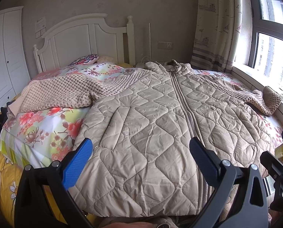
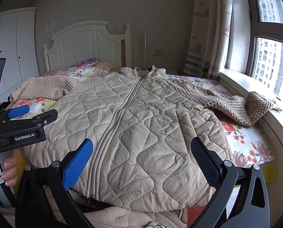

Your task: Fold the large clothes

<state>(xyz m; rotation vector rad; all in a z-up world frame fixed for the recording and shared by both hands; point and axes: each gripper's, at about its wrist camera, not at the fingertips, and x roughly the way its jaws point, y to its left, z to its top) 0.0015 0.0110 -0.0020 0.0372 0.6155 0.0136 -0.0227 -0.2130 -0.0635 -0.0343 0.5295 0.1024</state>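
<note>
A beige quilted jacket (image 1: 150, 125) with knitted sleeves lies flat, zipped, front up on the bed; it also shows in the right wrist view (image 2: 141, 123). Its left knit sleeve (image 1: 65, 93) spreads to the left, its right sleeve (image 2: 236, 106) reaches the window sill. My left gripper (image 1: 141, 148) is open and empty above the jacket's hem, left of the zipper (image 1: 181, 98). My right gripper (image 2: 141, 148) is open and empty above the hem, right of the zipper (image 2: 120, 114). The left gripper's body (image 2: 20, 129) shows in the right wrist view, the right gripper's body (image 1: 278, 171) in the left wrist view.
A floral quilt (image 1: 44, 129) covers the bed under the jacket. A white headboard (image 1: 80, 38) and a pillow (image 1: 86, 58) are at the far end. A window sill (image 2: 255, 87) and a curtain (image 2: 206, 38) are on the right, a white wardrobe (image 1: 4, 53) on the left.
</note>
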